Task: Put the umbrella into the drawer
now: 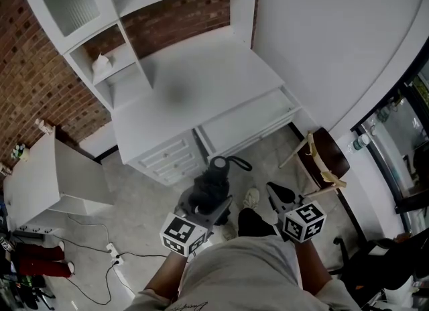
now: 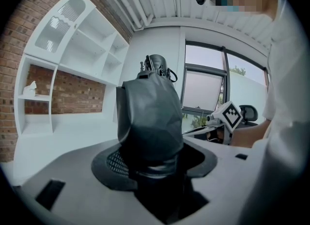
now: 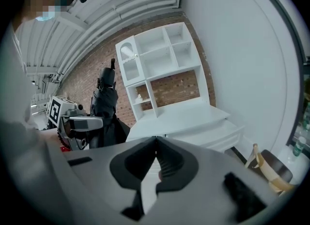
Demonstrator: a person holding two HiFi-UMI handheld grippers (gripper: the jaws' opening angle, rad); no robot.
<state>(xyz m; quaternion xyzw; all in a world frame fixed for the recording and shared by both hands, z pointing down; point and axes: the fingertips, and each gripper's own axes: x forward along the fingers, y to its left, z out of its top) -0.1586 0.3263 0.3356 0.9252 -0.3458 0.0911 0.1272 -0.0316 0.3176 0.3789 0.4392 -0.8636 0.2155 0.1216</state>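
1. At the far left of the head view, a white cabinet [image 1: 40, 182] stands by the brick wall [image 1: 30, 88]. Thin wires [image 1: 100, 249] lie on the floor below it.
2. In the top middle you can see the white desk [image 1: 201, 78] with shelves on top. A small white thing [image 1: 100, 65] sits on one low shelf.
3. Under the desk top, the small drawers [image 1: 167, 157] on the left side are closed. To their right, the wide drawer [image 1: 248, 120] sticks out.
4. In the lower middle, your left gripper [image 1: 209, 204] holds the umbrella [image 1: 213, 181]. The umbrella is black and folded up, with a strap loop at its top.
5. In the left gripper view, the tongs of the left gripper [image 2: 154, 161] press on both sides of the umbrella [image 2: 150, 112]. The umbrella stands up between them.
6. The umbrella is up in the air in front of the desk, near the wide drawer. It is not in the drawer and does not touch it.
7. Just to the right, your right gripper [image 1: 273, 190] points at the desk too. In the right gripper view, the tongs of the right gripper [image 3: 155, 144] are pinched together at the tips, with nothing between them.
8. At the right of the head view, a brown chair [image 1: 323, 157] stands by the white wall.
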